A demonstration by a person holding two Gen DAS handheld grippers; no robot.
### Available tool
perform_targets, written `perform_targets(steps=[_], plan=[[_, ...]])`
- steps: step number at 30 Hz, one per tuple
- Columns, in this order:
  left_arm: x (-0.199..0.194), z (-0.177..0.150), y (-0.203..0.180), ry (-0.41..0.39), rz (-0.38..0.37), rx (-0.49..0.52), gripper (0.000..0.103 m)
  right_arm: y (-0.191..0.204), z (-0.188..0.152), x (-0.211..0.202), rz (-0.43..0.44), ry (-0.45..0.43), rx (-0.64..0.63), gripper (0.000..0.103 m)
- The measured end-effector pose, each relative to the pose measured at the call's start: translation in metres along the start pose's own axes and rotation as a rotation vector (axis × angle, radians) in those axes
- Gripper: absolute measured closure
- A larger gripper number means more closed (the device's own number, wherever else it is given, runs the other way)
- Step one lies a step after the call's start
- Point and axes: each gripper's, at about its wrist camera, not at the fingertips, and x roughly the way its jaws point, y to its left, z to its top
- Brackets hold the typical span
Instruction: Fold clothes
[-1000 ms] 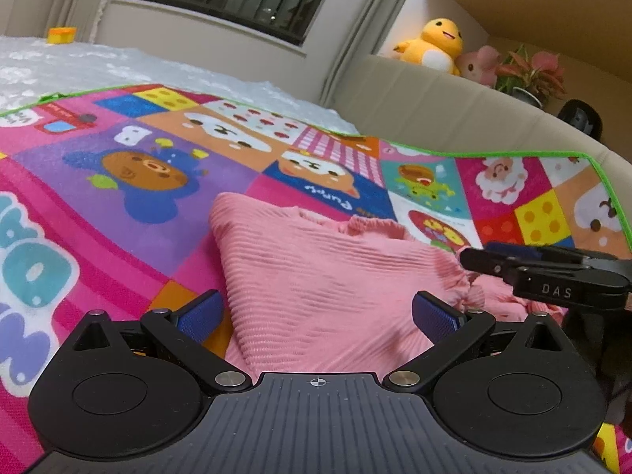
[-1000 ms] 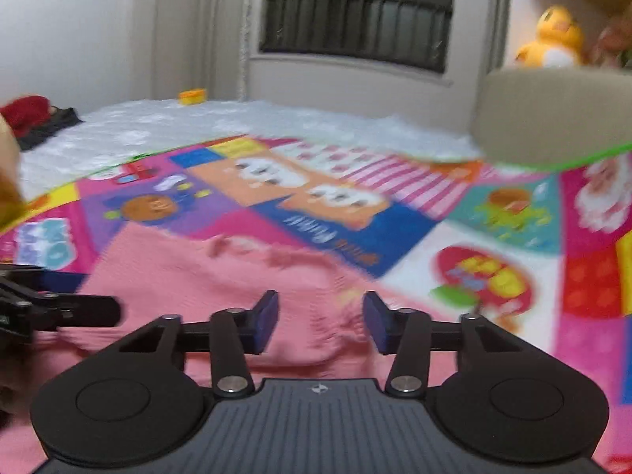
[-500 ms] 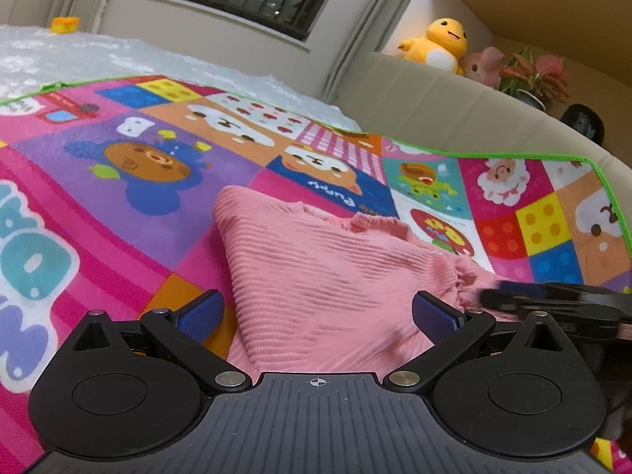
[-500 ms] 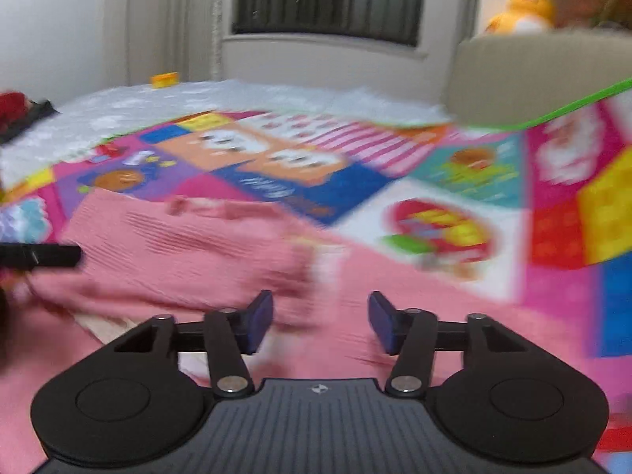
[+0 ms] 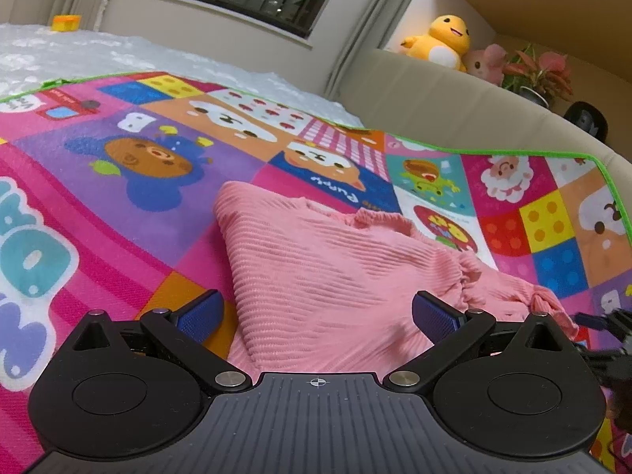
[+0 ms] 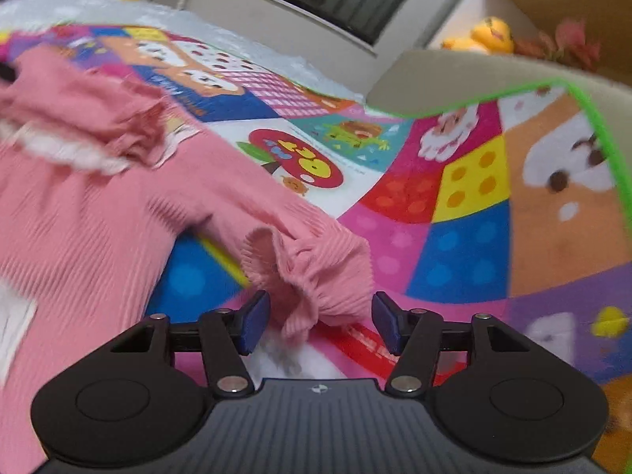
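A pink ribbed garment point(image 5: 324, 272) lies on a colourful cartoon play mat point(image 5: 118, 181). My left gripper point(image 5: 316, 314) hovers open over its folded body, blue pads wide apart and touching nothing. In the right wrist view the same garment point(image 6: 91, 205) spreads across the left, and its ruffled sleeve cuff point(image 6: 312, 272) sits between the pads of my right gripper point(image 6: 318, 322), which is open and not closed on it. The right gripper's tip point(image 5: 604, 322) shows at the far right edge of the left wrist view.
The mat's green edge point(image 5: 533, 154) runs up against a beige sofa back point(image 5: 454, 106). Plush toys point(image 5: 446, 39) and a plant point(image 5: 541, 75) sit on the ledge behind. White bubble wrap point(image 5: 79, 55) covers the floor beyond the mat, with a small yellow block point(image 5: 66, 22) on it.
My right gripper has swung rightward from the garment's body to its sleeve cuff and opened wider. My left gripper has barely moved and stays open.
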Motion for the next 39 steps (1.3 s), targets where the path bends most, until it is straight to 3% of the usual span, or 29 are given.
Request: perform_targets(steps=[1,2,4,6,9,12,17,23,25,27,33,38,39], plan=[[0.000,0.000,0.001,0.000,-0.003,-0.004,0.000,-0.002,0.006,0.007,0.018,0.018,0.024,0.094],[0.000,0.000,0.002,0.000,-0.006,-0.009,0.000,-0.005,0.016,0.010,0.036,0.020,0.052,0.097],[0.000,0.001,0.003,0.000,-0.012,-0.017,0.000,-0.014,0.042,0.007,0.070,-0.016,0.116,0.097],[0.000,0.001,0.003,-0.001,-0.013,-0.019,0.000,-0.025,0.083,-0.014,0.123,-0.113,0.185,0.098],[-0.001,0.001,0.003,-0.002,-0.012,-0.016,0.000,-0.031,0.147,-0.052,0.234,-0.271,0.243,0.098],[-0.002,0.001,0.002,-0.004,-0.013,-0.017,0.000,-0.017,0.193,-0.077,0.359,-0.367,0.244,0.098],[-0.003,0.002,0.002,-0.006,-0.016,-0.020,0.000,0.045,0.228,-0.073,0.528,-0.353,0.179,0.098],[-0.005,0.003,0.005,-0.011,-0.032,-0.030,0.000,0.116,0.232,-0.048,0.634,-0.254,0.078,0.095],[-0.006,0.003,0.005,-0.015,-0.042,-0.031,0.000,0.121,0.232,-0.046,0.682,-0.255,0.083,0.084],[-0.009,0.003,0.005,-0.025,-0.059,-0.029,0.000,0.115,0.232,-0.053,0.681,-0.289,0.098,0.056],[-0.025,0.004,-0.003,-0.073,-0.129,-0.013,0.000,0.059,0.210,-0.070,0.626,-0.357,0.191,0.039],[-0.052,0.012,-0.005,-0.141,-0.250,-0.090,0.000,0.021,0.133,-0.056,0.510,-0.314,0.242,0.031],[-0.054,0.014,-0.009,-0.151,-0.237,-0.074,0.000,0.018,0.116,-0.049,0.479,-0.289,0.249,0.031]])
